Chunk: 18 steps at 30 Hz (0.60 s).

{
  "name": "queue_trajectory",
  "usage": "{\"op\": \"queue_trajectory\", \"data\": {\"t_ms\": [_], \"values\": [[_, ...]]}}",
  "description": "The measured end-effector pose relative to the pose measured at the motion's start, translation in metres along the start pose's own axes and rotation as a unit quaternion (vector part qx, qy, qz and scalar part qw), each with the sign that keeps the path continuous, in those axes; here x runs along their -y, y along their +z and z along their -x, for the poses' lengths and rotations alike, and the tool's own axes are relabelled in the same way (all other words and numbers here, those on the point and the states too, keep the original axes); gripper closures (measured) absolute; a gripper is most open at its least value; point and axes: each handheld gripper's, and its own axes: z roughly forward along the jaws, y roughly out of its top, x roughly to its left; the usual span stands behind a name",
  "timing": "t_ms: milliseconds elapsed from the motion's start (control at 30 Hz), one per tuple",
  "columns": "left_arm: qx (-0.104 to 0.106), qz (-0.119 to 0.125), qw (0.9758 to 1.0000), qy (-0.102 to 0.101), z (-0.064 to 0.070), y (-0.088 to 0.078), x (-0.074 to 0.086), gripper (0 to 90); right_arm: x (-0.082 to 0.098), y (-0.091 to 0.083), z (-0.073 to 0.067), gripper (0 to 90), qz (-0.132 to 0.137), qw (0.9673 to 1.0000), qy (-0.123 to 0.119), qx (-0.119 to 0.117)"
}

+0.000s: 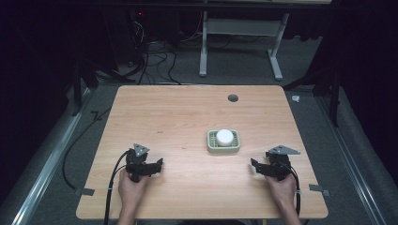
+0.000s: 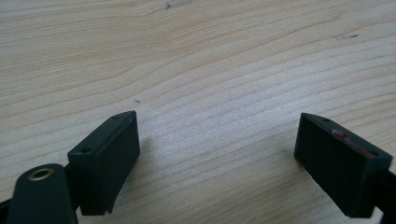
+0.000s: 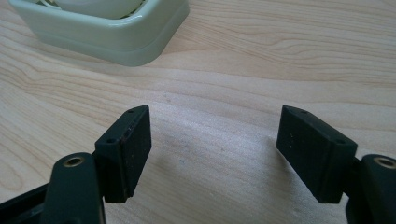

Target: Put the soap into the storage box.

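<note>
- Black, blocky jaws sit closest to the lens in the right gripper view, spread wide with bare wood between them; the right gripper point(image 3: 214, 149) holds nothing and rests low near the table's near edge, by my judgement parked ready for a reach.
- Just beyond them in that view lies the pale green dish point(image 3: 121, 44), a glossy, rounded-corner rectangular tray with a thick moulded rim, probably plastic or glazed ceramic.
- Seen from the high view, the dish point(image 1: 210, 145) sits on the table right of centre, nearer the right gripper point(image 1: 259, 165) than the left.
- Inside it rests a white round object point(image 1: 224, 137), smooth and domed or puck-like; I cannot tell whether it is soap, a lid or something else. The raised rim likely keeps it from sliding.
- Left gripper point(image 2: 217, 154) is likewise opened wide and empty, its matte jaws angled over plain wood; in the high view it point(image 1: 157, 165) lies well apart from the dish.
- Table point(image 1: 178, 108) is light wood-grain laminate with a small dark grommet hole point(image 1: 233, 98) near its far edge.
</note>
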Motion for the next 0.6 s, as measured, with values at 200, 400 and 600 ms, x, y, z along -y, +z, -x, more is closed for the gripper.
{"op": "queue_trajectory", "data": {"t_ms": [200, 400, 600], "values": [[0.0, -0.001, 1.0, 0.0, 0.0, -0.0001, 0.0, 14.6, -0.0003, 0.0031, -0.0033, 26.9, -0.008, 0.9999, -0.011, 0.009], [0.0, -0.001, 1.0, 0.0, 0.0, -0.0001, 0.0, 14.7, -0.0012, 0.005, -0.0057, 26.5, -0.013, 0.9997, -0.017, 0.015], [0.0, 0.0, 1.0, 0.0, 0.0, -0.0001, 0.0001, 14.7, -0.0014, 0.0062, -0.0099, 26.2, -0.018, 0.999, -0.031, 0.028]]}}
